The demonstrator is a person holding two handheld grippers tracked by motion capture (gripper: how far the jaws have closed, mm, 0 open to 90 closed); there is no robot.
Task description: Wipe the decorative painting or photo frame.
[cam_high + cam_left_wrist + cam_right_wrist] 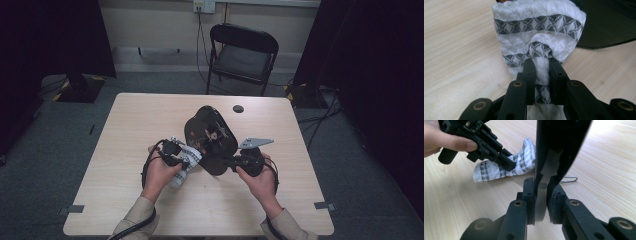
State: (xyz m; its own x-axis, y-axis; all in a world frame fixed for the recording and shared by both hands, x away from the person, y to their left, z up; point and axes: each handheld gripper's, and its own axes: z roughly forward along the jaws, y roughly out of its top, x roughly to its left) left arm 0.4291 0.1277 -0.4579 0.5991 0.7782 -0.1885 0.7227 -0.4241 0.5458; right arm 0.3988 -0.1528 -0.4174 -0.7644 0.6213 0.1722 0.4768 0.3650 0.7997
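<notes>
Black glossy tray (210, 140), gourd-shaped, tilted up on edge near the desk (130, 115) centre, slightly toward the near edge. Decorated face points up at the high view; its lower rim seems to rest on the desk, hard to confirm. Right gripper (239, 162) clamps the tray's lower right rim; in the right gripper view the jaws are nearly together with the thin black edge (554, 152) pinched between them. White cloth (186, 162) with grey triangle bands sits just left of the tray, bunched. Left gripper (181, 159) is closed narrow on a fold of it; in the left gripper view the fabric (539, 32) balloons out past the fingertips (529, 65) and hangs close over the wood. The tray's dark edge (609, 25) is just beside the cloth there. Looks like wiping the tray, cloth about to meet or just off the surface.

Risks, judged:
- tray held by one thin rim pinch; pressing the cloth against it could pivot or slip it out of the jaws, glossy surface makes that likelier
- small cloth pinch; dragging may pull the fold free
- hard jaw tips could scrape the lacquer if the cloth bunches off to one side

Small wire clip (569, 179) lies on the desk beyond the tray. Round dark cap (238, 108) near the far edge, well apart.
</notes>
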